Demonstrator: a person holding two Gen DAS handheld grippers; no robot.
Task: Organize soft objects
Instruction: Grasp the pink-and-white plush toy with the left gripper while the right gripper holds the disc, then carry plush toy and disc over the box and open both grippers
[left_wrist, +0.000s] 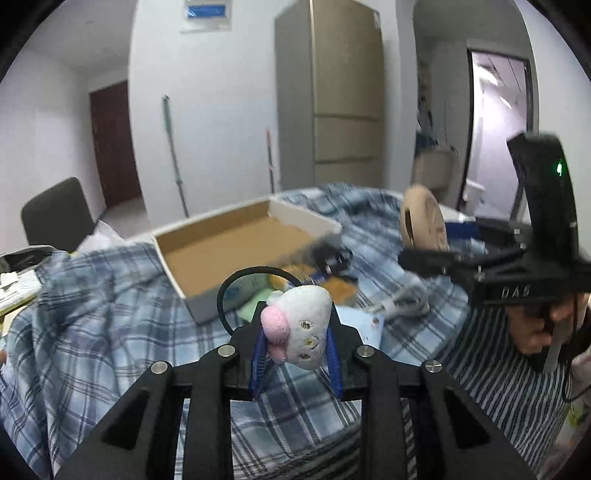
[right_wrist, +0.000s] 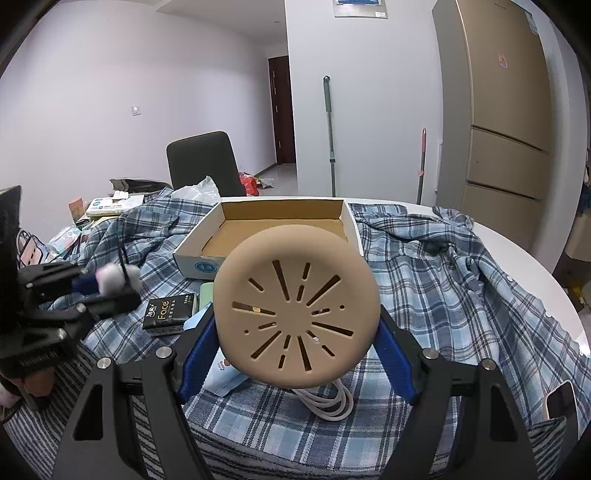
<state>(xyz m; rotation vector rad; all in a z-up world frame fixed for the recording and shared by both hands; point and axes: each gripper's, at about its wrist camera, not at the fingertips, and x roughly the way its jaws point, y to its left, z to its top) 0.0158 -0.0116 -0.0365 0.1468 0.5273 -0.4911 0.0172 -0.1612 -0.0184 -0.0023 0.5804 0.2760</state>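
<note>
Carry stage: left gripper (left_wrist: 295, 332) clamped on plush toy (left_wrist: 301, 326), right gripper (right_wrist: 297, 347) clamped on tan slotted disc (right_wrist: 297, 306), both above the plaid cloth (right_wrist: 424, 288); next, likely lower each into the open box (right_wrist: 280, 221).

White round counter (right_wrist: 517, 240) draped with blue plaid shirt (right_wrist: 436, 280); on shirt: open cardboard box (right_wrist: 354, 225), black tissue pack (right_wrist: 168, 314), coiled white cable (right_wrist: 328, 402); striped cloth (right_wrist: 44, 428) at near edge.
</note>
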